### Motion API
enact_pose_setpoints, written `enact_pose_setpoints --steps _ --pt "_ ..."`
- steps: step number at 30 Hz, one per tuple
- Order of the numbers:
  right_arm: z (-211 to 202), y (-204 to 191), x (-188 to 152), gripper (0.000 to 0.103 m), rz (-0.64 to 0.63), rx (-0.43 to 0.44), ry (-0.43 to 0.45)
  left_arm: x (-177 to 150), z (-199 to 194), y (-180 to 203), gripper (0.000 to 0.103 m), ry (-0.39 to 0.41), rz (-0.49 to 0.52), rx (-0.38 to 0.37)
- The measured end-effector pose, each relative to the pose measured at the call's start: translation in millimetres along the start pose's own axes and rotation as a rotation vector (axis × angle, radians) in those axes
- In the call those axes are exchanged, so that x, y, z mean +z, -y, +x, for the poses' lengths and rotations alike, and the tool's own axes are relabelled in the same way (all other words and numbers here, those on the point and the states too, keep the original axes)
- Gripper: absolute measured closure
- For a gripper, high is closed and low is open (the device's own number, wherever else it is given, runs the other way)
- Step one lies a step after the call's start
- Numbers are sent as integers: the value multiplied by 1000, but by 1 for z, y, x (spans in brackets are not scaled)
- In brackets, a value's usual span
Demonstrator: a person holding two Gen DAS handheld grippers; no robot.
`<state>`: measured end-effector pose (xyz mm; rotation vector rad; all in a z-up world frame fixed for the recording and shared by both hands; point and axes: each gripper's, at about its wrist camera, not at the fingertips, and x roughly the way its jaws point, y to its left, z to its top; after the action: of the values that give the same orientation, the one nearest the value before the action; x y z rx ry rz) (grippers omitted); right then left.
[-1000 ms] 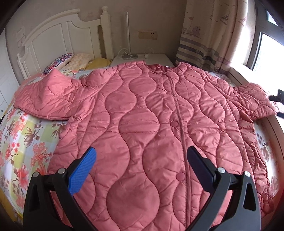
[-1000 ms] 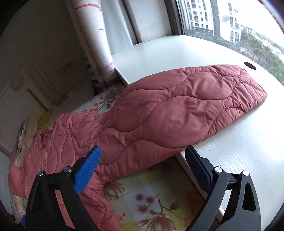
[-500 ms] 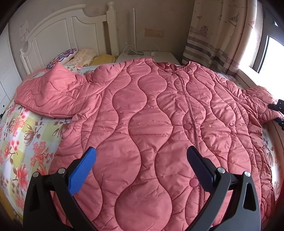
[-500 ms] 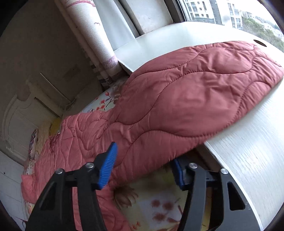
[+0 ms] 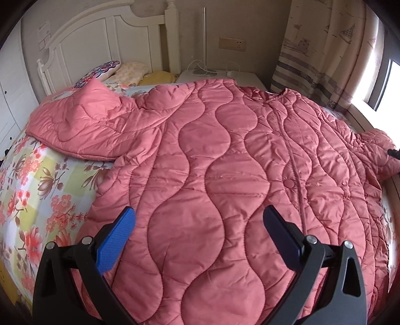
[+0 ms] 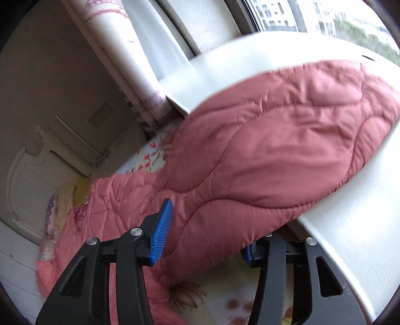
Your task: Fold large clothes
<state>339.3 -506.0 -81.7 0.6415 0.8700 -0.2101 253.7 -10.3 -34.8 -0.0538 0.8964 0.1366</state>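
A large pink quilted coat (image 5: 212, 175) lies spread front-up on the bed, one sleeve (image 5: 82, 130) stretched to the left. My left gripper (image 5: 198, 230) is open and empty above the coat's lower hem. The coat's other sleeve (image 6: 287, 150) lies across the white window ledge (image 6: 362, 225). My right gripper (image 6: 207, 232) is tilted and closing around this sleeve's lower edge; its blue pads (image 6: 162, 230) sit on either side of the fabric, the right one mostly hidden under it.
The bed has a floral sheet (image 5: 32, 195), pillows (image 5: 125, 72) and a white headboard (image 5: 105, 45). A nightstand (image 5: 220, 75) stands behind, a striped curtain (image 5: 312, 50) at the right. The window (image 6: 325, 15) is above the ledge.
My right gripper moved onto the sleeve on the ledge, tilted, and its jaws narrowed around the sleeve edge. My left gripper drifted left over the coat, still open.
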Motion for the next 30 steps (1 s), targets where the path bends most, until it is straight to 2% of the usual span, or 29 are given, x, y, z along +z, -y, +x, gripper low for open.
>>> enact_pose_setpoints --steps 1,3,9,11,13,14,16,18,19,21,22,25,28,30 --pt "-3 -3 4 79 -15 -7 20 1 1 -2 2 -4 -1 2" --pt "-6 -7 9 85 -38 -31 34 2 4 -6 2 -8 -8 5" --pt "-28 -51 17 88 -224 -167 141 3 13 -23 2 -22 -43 7" --pt "-34 -75 17 89 -319 -250 193 2 15 -30 2 -33 -58 4" --pt "-39 -116 9 89 -524 -401 276 2 15 -40 2 -33 -73 4" --pt "-39 -150 -4 89 -706 -501 342 2 14 -46 2 -29 -83 7" --pt "-34 -205 -42 89 -1049 -648 470 5 13 -58 2 -18 -108 12" --pt "-15 -251 -107 89 -1492 -749 573 7 10 -72 2 -6 -139 21" --pt "1 -261 -151 89 -1752 -799 623 9 8 -81 2 1 -160 27" --pt "25 -259 -212 89 -2063 -841 662 11 4 -99 2 18 -202 46" --pt "35 -252 -240 89 -2193 -826 640 12 2 -105 2 24 -215 52" --pt "52 -233 -288 89 -2382 -824 638 14 -4 -128 2 40 -248 81" --pt "53 -226 -298 87 -2370 -810 591 16 -8 -143 2 46 -264 99" --pt "48 -221 -296 86 -2365 -811 606 17 -10 -148 2 51 -277 103"
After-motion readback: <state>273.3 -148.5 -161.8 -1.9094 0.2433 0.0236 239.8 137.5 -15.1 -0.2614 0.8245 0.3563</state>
